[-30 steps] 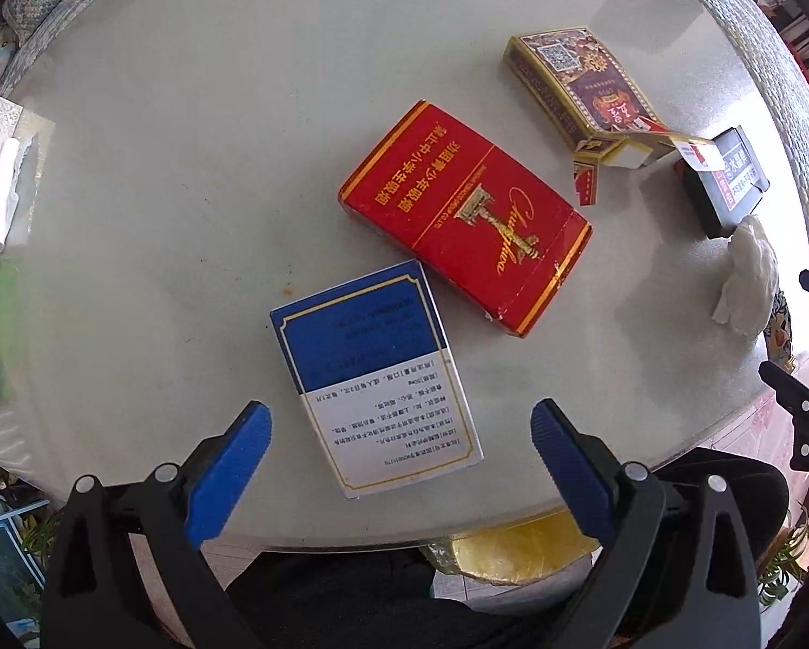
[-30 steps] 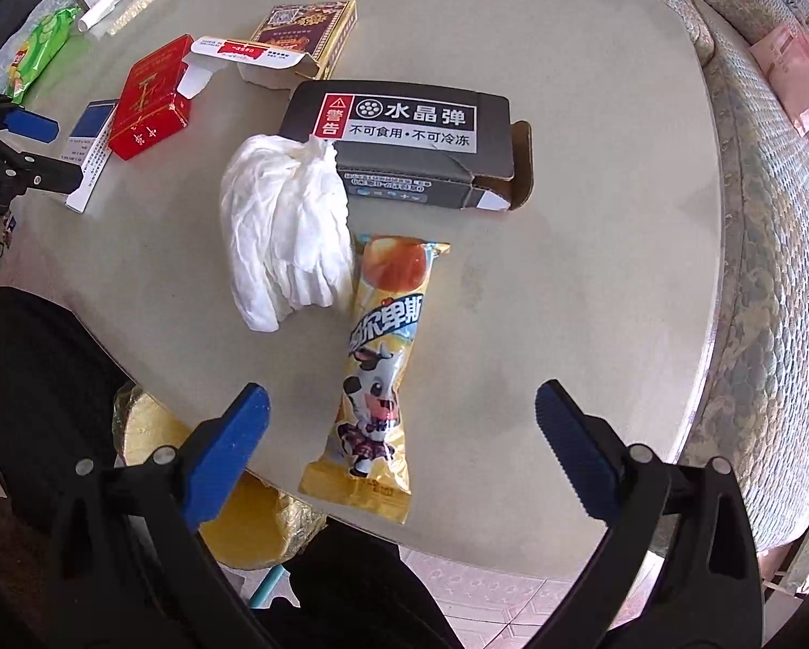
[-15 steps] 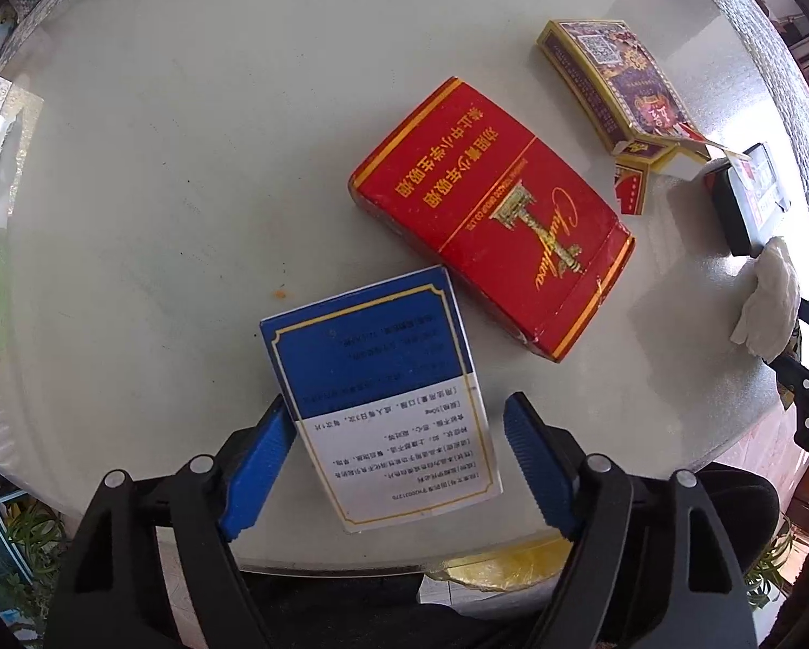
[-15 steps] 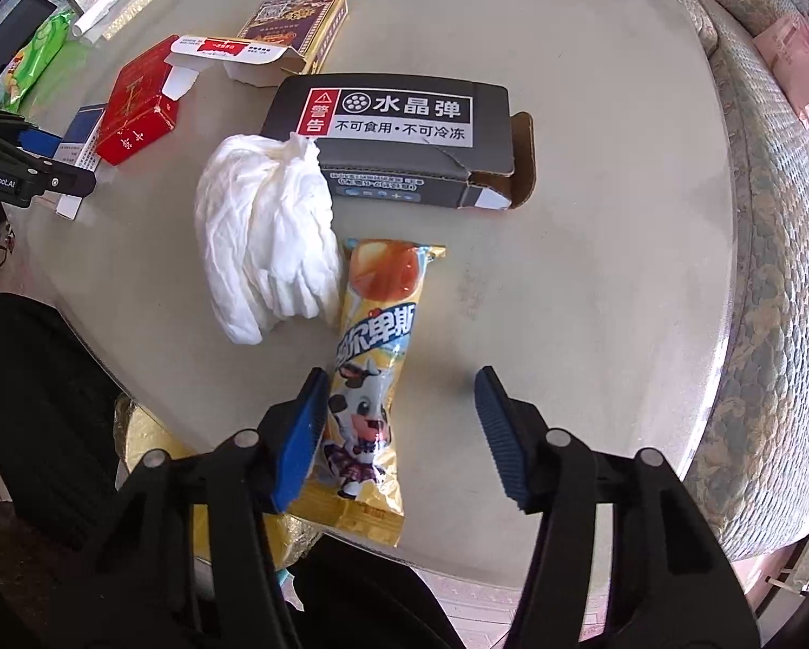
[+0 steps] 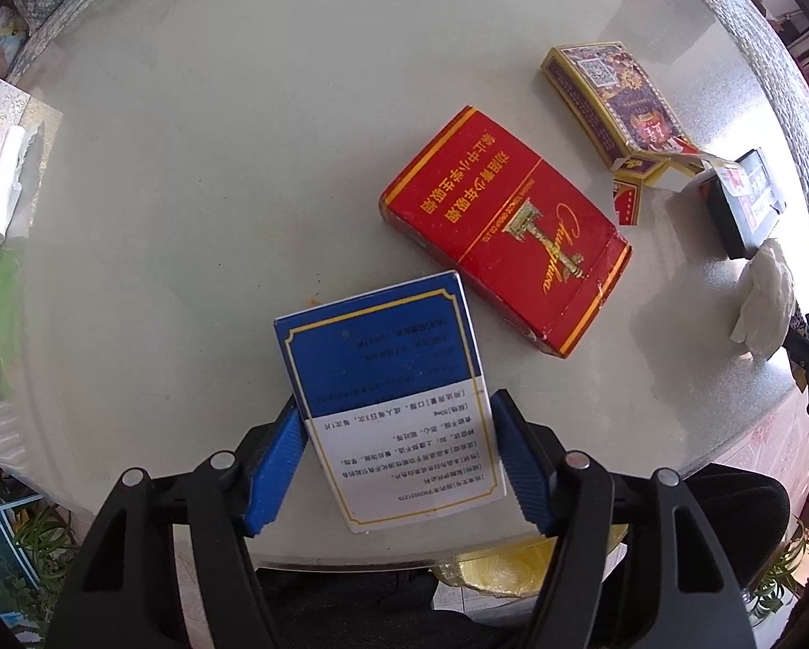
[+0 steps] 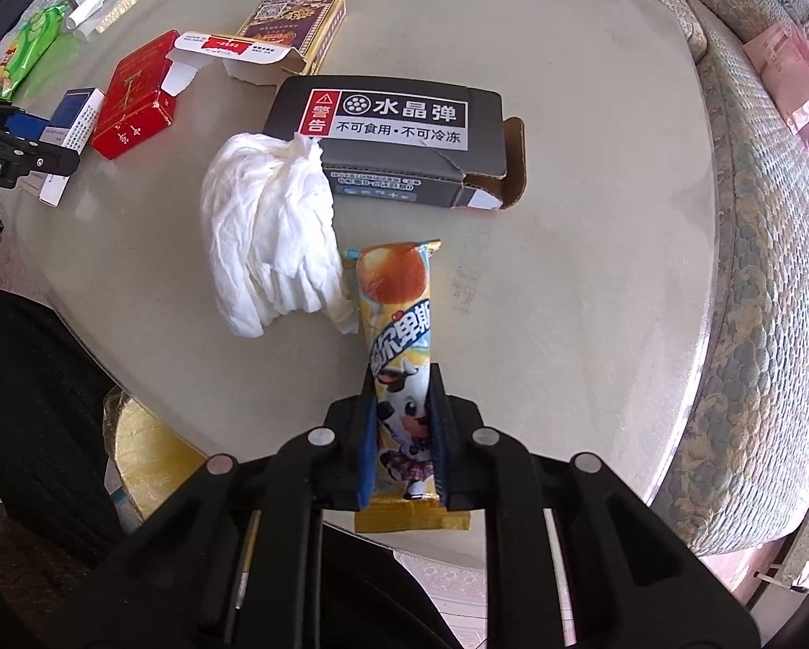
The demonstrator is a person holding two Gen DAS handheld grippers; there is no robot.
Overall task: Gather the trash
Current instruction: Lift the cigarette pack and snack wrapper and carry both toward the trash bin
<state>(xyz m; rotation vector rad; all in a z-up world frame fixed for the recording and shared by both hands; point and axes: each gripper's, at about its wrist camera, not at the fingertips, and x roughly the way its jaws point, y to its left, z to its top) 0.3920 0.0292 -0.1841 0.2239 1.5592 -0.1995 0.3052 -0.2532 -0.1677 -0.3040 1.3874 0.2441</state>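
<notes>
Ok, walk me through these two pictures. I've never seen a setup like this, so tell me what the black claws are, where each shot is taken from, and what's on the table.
There is no robot here: a person holds a two-finger gripper in each hand, and a wide-angle camera on each gripper looks along its fingers, down at a round table.

The left wrist view shows the left gripper closing, its blue pads at the sides of a blue and white box. Beyond lie a red pack and a torn-open purple and gold pack.

The right wrist view shows the right gripper closing, its pads already pressing a yellow snack wrapper. Beside the wrapper lie a crumpled white tissue and an opened grey box.

Both grippers are picking up trash.
</notes>
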